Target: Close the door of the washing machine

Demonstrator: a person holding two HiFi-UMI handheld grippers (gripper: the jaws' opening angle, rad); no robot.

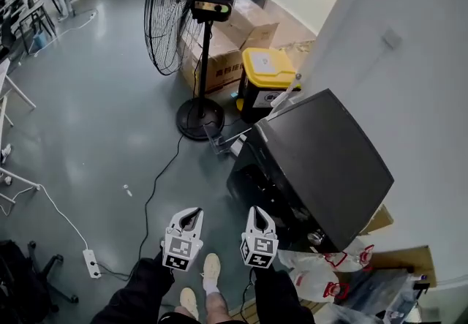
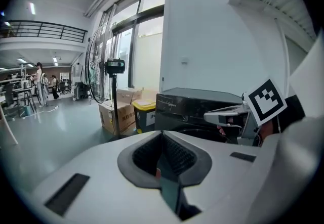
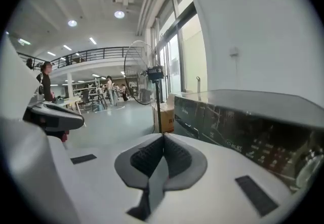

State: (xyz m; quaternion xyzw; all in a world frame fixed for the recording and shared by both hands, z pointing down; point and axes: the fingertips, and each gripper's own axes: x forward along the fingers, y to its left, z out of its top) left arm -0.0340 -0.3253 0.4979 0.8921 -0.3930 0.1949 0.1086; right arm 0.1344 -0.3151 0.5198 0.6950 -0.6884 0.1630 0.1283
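The black washing machine (image 1: 329, 158) stands against the white wall on the right, seen from above; its dark front (image 1: 259, 180) faces the floor space, and I cannot make out how the door stands. Both grippers are held up in front of the person's legs, short of the machine's front. The left gripper (image 1: 191, 217) is shut with nothing in it, its jaws meeting in the left gripper view (image 2: 162, 136). My right gripper (image 1: 257, 217) is shut and empty too (image 3: 163, 139). The machine's control panel (image 3: 253, 137) fills the right side of the right gripper view.
A tall pedestal fan (image 1: 175, 15) with a round base (image 1: 199, 119) stands beyond the machine, beside cardboard boxes (image 1: 227, 59) and a yellow-lidded black bin (image 1: 265, 75). A cable runs to a power strip (image 1: 93, 262). Plastic bags (image 1: 322, 280) lie at the machine's near right.
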